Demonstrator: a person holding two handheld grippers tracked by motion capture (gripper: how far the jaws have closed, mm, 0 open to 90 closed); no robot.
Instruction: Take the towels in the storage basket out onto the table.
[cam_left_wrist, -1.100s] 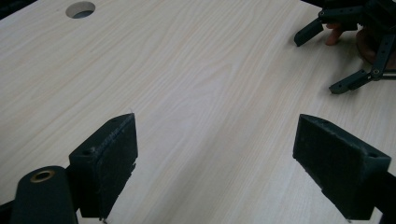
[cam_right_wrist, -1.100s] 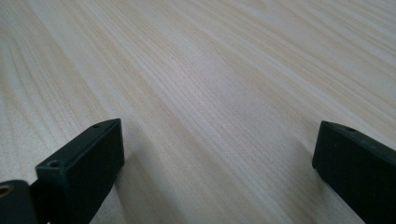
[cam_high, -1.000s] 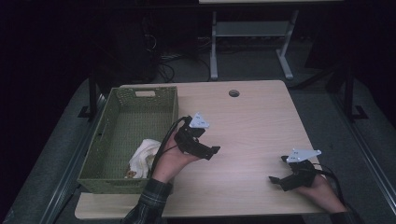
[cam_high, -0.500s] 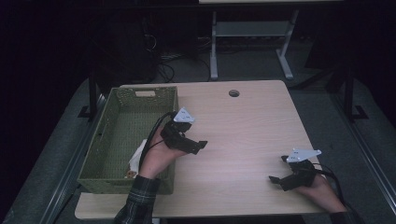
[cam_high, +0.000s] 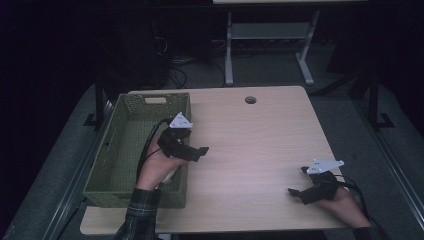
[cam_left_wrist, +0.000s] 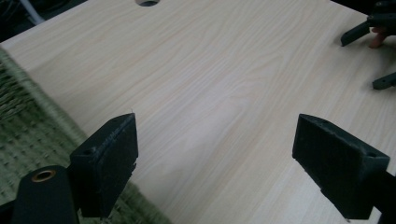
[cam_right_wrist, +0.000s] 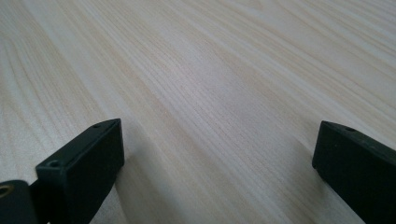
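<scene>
Jaws wide, left gripper (cam_high: 192, 150) empty beside green perforated basket (cam_high: 131, 131)

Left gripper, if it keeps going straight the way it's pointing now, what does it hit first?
Probably the bare table: the open left gripper tilts down at it. Beyond lies the right gripper, but depth is unclear.

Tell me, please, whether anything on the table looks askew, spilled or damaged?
Nothing stands out. The green basket sits square at the table's left edge, with something white inside, mostly hidden by the left hand. Both grippers, left and right, are open and empty.
</scene>
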